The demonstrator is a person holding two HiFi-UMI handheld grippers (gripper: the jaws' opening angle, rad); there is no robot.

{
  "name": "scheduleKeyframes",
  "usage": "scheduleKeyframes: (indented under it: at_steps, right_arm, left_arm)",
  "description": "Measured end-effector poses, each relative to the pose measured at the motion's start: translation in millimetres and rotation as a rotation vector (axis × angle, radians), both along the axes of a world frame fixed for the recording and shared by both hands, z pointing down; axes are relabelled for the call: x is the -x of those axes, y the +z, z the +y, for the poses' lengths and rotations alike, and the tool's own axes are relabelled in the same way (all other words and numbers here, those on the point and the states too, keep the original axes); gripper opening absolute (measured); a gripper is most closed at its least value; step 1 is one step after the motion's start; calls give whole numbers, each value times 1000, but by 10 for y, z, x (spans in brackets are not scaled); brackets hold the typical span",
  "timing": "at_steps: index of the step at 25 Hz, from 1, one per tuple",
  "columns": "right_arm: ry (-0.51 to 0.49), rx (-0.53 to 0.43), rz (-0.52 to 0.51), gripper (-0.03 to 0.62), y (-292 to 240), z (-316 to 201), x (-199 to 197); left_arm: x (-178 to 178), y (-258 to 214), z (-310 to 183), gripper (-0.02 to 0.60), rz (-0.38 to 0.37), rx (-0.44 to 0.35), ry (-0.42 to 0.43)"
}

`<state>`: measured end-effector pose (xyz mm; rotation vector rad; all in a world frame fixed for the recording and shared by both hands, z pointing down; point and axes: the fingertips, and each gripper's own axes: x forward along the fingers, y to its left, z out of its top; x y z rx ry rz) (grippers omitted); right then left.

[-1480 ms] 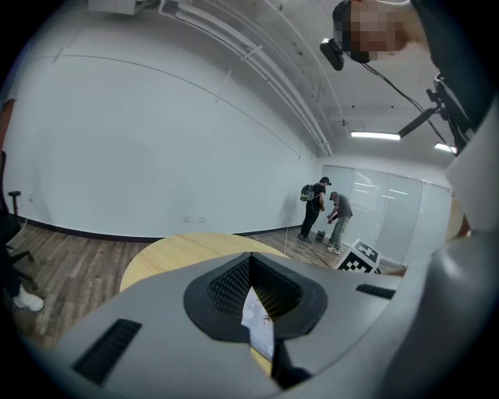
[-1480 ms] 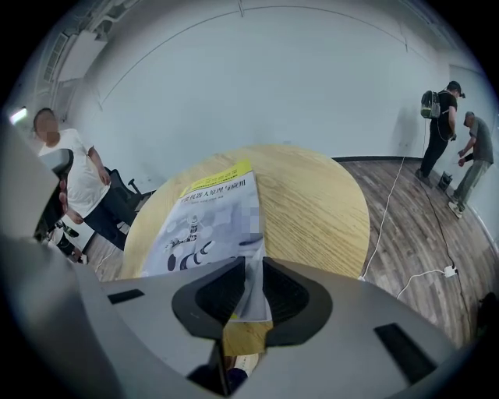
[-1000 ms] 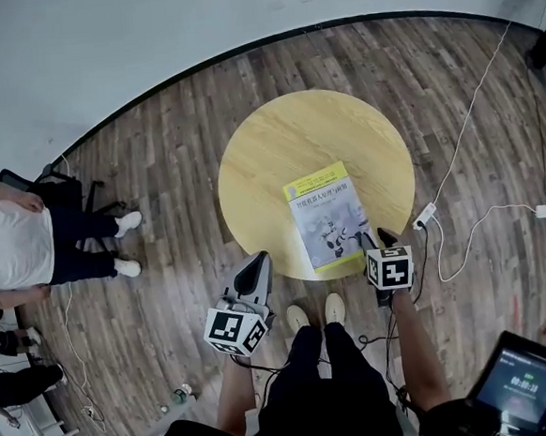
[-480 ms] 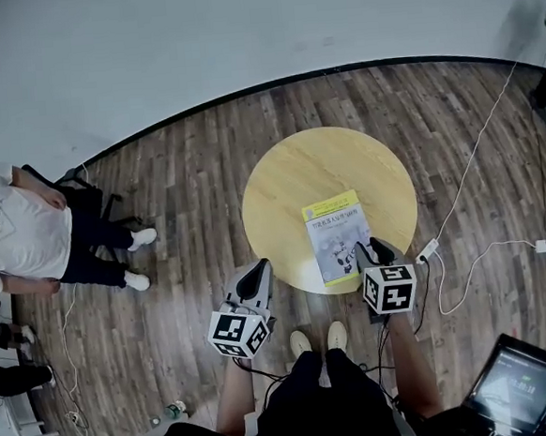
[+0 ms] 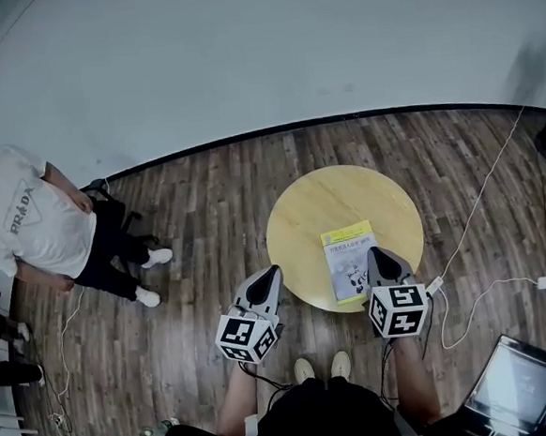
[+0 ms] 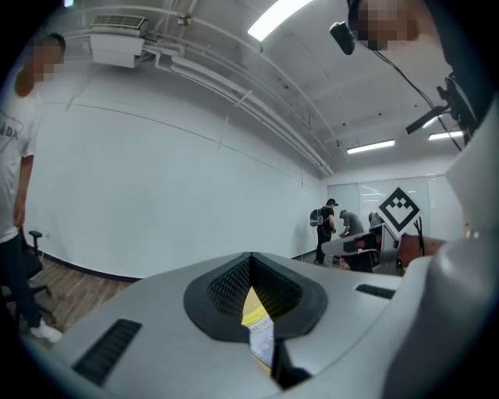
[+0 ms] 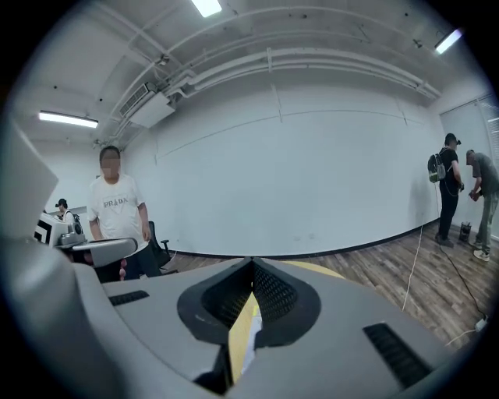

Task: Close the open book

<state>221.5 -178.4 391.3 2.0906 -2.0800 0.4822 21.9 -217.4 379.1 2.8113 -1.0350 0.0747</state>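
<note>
Beneath me, a dark wood-plank floor [image 5: 208,227] runs to a plain white wall [image 5: 241,55], edged by black skirting [image 5: 202,150]. My round pale bench [image 5: 323,199] stands on the planks. Overhead, strip lights [image 7: 207,7] glow beside white ceiling pipes [image 7: 312,64].

Your head camera looks steeply down from high above the round table [image 5: 310,209], right of centre. Each gripper camera rides close behind its own jaws, facing nearly level toward the white wall [image 6: 156,171]. Head and left gripper views share the book [image 5: 350,258]; head and right gripper views share the standing person [image 7: 117,210] at left.
</note>
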Motion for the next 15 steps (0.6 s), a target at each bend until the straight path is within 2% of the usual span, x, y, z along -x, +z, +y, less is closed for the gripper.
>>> scheduleKeyframes:
  at_steps: [7, 15]
  right_arm:
    - [-46, -132, 22, 3, -636, 71, 371]
    - [-108, -186, 50, 3, -930, 187, 769]
  left_arm:
    - [182, -438, 77, -2, 28, -77, -16]
    - [400, -805, 151, -2, 59, -141, -48]
